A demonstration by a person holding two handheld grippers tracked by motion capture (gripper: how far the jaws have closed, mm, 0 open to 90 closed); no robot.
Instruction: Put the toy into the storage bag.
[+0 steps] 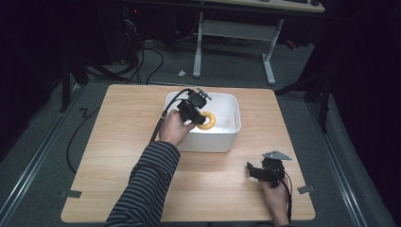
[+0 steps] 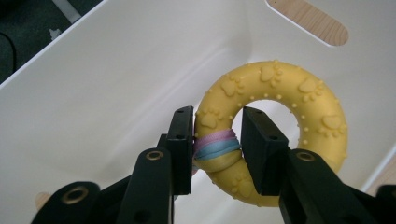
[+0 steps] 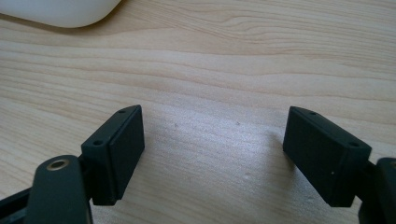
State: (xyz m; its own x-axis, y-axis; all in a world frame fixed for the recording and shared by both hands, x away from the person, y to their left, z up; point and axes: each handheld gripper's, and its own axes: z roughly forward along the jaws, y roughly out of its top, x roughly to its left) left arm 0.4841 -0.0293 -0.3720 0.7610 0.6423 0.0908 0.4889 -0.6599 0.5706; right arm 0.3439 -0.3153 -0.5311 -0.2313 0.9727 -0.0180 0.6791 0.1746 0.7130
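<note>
From the high view, a light wooden bench (image 1: 142,156) stands on grey carpet in a dark room, with cables on the floor at far left and the white legs of another desk (image 1: 267,52) beyond. A white tub (image 1: 222,142) sits at the middle of the bench toward its far edge. The left tool (image 1: 201,113), held by a hand (image 1: 174,128) in a striped sleeve (image 1: 142,189), reaches into the tub and clamps a yellow ring toy (image 1: 208,120); the tool body covers the ring's left part. The right tool (image 1: 252,170) rests over bare wood at near right, well apart from the tub, and its hand (image 1: 276,198) is cut off by the bottom edge. In the left gripper view, the left tool (image 2: 217,147) grips the ring toy (image 2: 280,88), paw prints embossed on it, at a pink and blue band (image 2: 217,144), 1 jaw outside and 1 through the hole, inside the white tub (image 2: 93,93); whether the ring touches the tub floor cannot be told. In the right gripper view, the right tool (image 3: 212,154) has its jaws spread wide with nothing between them over the wood grain of the bench (image 3: 210,70), and a rounded corner of the tub (image 3: 70,11) is cut off at top left.
</note>
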